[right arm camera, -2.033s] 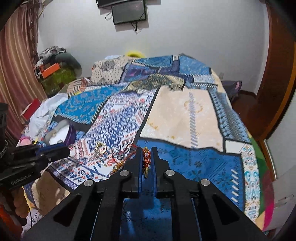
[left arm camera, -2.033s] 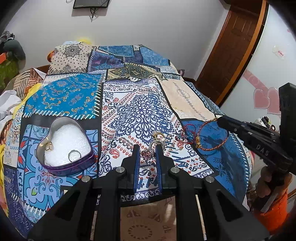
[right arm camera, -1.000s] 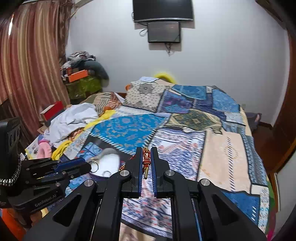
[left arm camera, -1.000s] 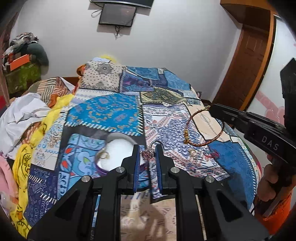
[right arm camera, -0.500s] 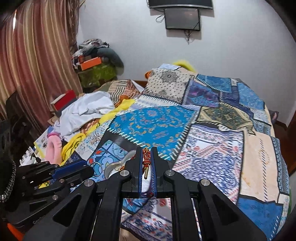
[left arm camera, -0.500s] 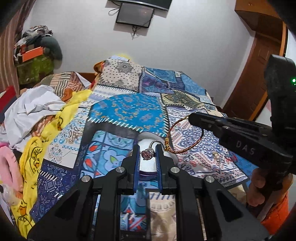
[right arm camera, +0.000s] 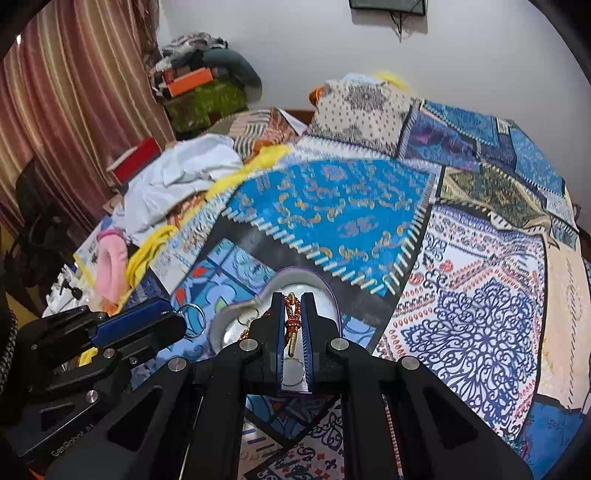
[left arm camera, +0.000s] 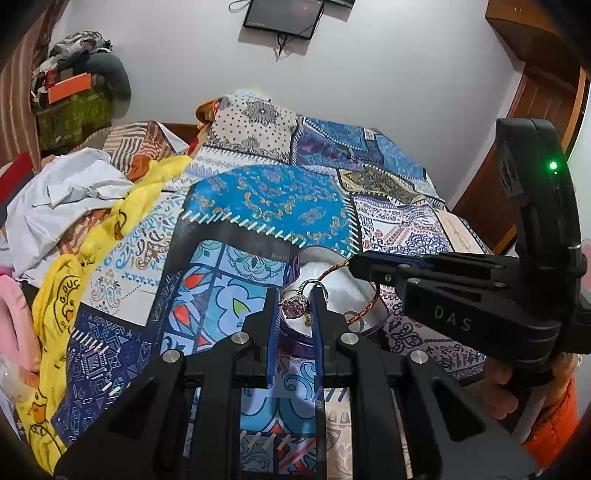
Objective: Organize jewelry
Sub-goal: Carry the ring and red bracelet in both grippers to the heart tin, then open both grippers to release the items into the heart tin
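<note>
My left gripper (left arm camera: 293,295) is shut on a silver ring with a pink stone (left arm camera: 294,306), held just above the heart-shaped tin (left arm camera: 312,254) with white padding. My right gripper (right arm camera: 292,301) is shut on a red-and-gold bracelet (right arm camera: 290,325); its loop (left arm camera: 364,312) hangs down into the tin. In the right wrist view the tin (right arm camera: 295,275) lies directly under my fingers, with a gold ring (right arm camera: 245,320) inside. The left gripper (right arm camera: 162,319) shows at lower left there, a silver ring hanging from it. The right gripper (left arm camera: 356,264) reaches in from the right in the left wrist view.
A patchwork bedspread (left arm camera: 273,199) covers the bed. White and yellow clothes (left arm camera: 74,192) are piled on the left side, with a pink item (right arm camera: 110,266) near the edge. A wall-mounted TV (left arm camera: 284,16) and a wooden door (left arm camera: 532,110) stand behind.
Both grippers have moved left from the loose jewelry to the heart-shaped tin, carrying the ring and bracelet. The bracelet has come down so its loop hangs into the tin.
</note>
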Available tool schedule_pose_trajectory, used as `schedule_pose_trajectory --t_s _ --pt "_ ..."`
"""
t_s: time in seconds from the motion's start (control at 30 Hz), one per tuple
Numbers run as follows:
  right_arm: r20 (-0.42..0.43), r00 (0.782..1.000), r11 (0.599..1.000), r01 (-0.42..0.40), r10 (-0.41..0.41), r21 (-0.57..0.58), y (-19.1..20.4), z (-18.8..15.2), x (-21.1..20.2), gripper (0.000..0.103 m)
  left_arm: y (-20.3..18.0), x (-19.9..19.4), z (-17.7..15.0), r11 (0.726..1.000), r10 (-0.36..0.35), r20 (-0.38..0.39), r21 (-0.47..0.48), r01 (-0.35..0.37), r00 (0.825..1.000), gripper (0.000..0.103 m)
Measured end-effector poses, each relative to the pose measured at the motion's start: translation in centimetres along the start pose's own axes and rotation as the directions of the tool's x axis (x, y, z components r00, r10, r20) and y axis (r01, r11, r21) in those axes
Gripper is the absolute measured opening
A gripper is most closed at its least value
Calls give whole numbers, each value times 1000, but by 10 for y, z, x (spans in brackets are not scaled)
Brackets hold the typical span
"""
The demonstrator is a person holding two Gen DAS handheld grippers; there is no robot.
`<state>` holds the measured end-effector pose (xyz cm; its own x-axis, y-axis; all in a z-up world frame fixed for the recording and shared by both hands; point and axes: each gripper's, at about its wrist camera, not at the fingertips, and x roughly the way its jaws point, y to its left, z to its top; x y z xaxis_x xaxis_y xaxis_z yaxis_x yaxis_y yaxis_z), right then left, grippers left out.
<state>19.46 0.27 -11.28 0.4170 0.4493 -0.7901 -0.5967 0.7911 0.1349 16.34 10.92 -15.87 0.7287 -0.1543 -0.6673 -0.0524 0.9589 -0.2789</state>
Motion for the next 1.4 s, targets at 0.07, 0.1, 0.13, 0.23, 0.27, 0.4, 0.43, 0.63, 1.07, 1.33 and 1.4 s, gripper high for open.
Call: schedule_pose_trajectory --t_s 0.07,0.1,0.13,0.23,0.27,0.4,0.43,0.63,1.07,1.33,1.4 --pt "-19 1000 1000 -4 4 6 -2 -1 4 8 -1 4 -1 1000 -4 -10 2 4 1000 15" --pt "-37 999 1000 -8 8 8 -2 -1 5 8 -2 6 -1 1000 -5 -14 4 5 1000 15" --pt "-49 999 1000 -11 12 11 -3 -2 7 8 -3 7 -1 1000 -6 -18 7 6 1000 15" --pt "-67 998 1000 -15 17 23 -6 -3 7 9 -7 10 -2 1000 -8 -28 17 8 1000 15" --pt "-67 998 1000 -16 17 24 -6 -3 5 12 -8 11 -2 1000 -9 -30 19 9 999 15" --pt "-41 999 1000 -9 10 30 -10 -4 -5 26 -12 15 -2 1000 -11 -39 26 12 999 15" --pt "-32 999 1000 0 1 30 -11 -4 -8 29 -13 16 -3 1000 -12 -41 28 14 999 15" --pt "12 999 998 51 -52 41 -21 -9 -29 30 -22 21 -3 999 -12 -53 48 15 999 15" --pt "73 989 991 121 -125 56 -33 -17 -63 30 -45 7 3 994 20 -35 111 -16 999 15" --pt "100 983 987 144 -152 76 -39 -26 -83 32 -57 -20 10 992 21 16 123 -23 1000 17" --pt "109 981 985 152 -160 86 -43 -28 -89 35 -61 -25 11 992 21 26 126 -24 999 19"
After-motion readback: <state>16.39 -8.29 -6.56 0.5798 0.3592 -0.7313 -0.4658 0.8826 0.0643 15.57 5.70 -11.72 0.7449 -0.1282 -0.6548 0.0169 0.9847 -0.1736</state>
